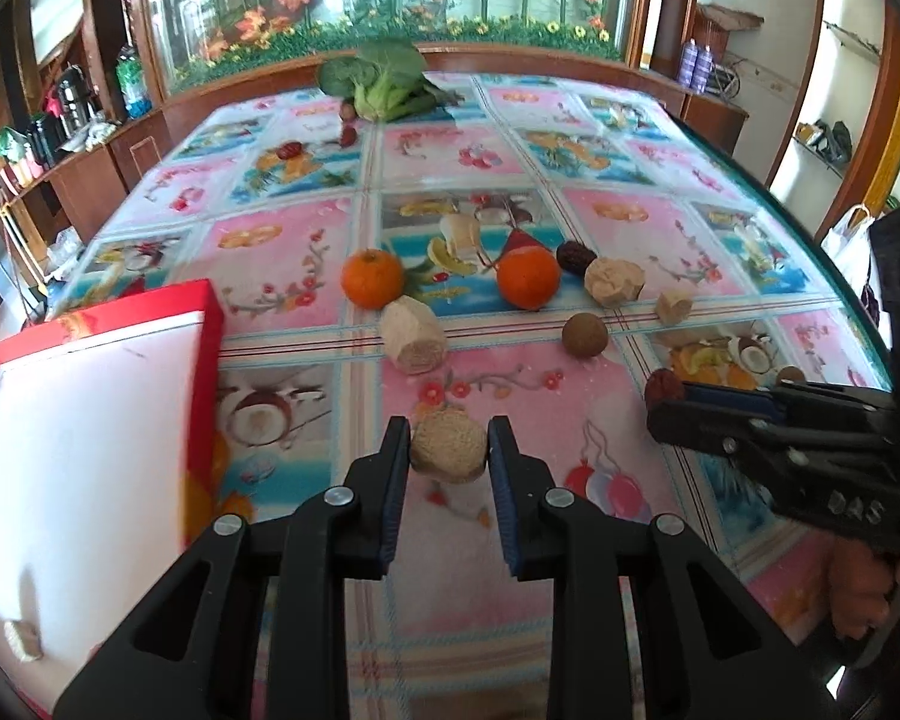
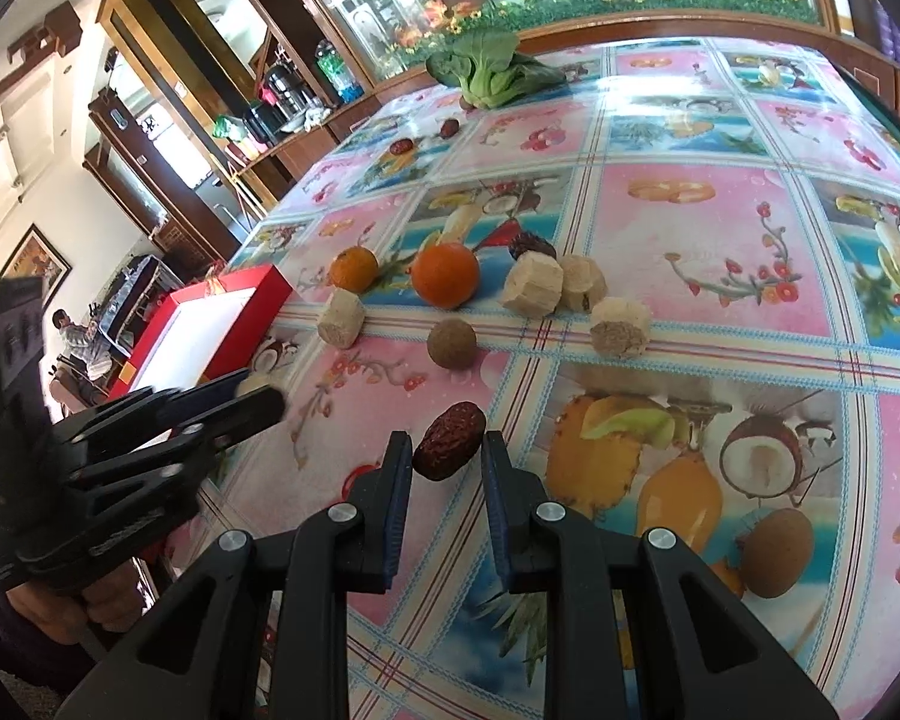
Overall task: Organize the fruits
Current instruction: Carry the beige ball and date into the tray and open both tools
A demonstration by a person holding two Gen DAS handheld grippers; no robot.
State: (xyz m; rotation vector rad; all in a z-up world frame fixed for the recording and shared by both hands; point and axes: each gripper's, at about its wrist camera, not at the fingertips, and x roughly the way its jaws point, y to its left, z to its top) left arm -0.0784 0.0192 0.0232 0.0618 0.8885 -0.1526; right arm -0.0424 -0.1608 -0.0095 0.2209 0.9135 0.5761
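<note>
The left claw (image 1: 449,450) is pinching a pale round chunk (image 1: 448,445) just above the table. The red box (image 1: 90,420) sits close on its left. The right claw (image 2: 447,450) grips a dark red date (image 2: 449,441), farther from the box.

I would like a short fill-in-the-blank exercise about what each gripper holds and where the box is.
The left gripper holds a beige ____ chunk.
The right gripper holds a dark red ____.
The box has a ____ rim.
Two ____ fruits lie on the tablecloth.
Answers: sugarcane, date, red, orange
</note>
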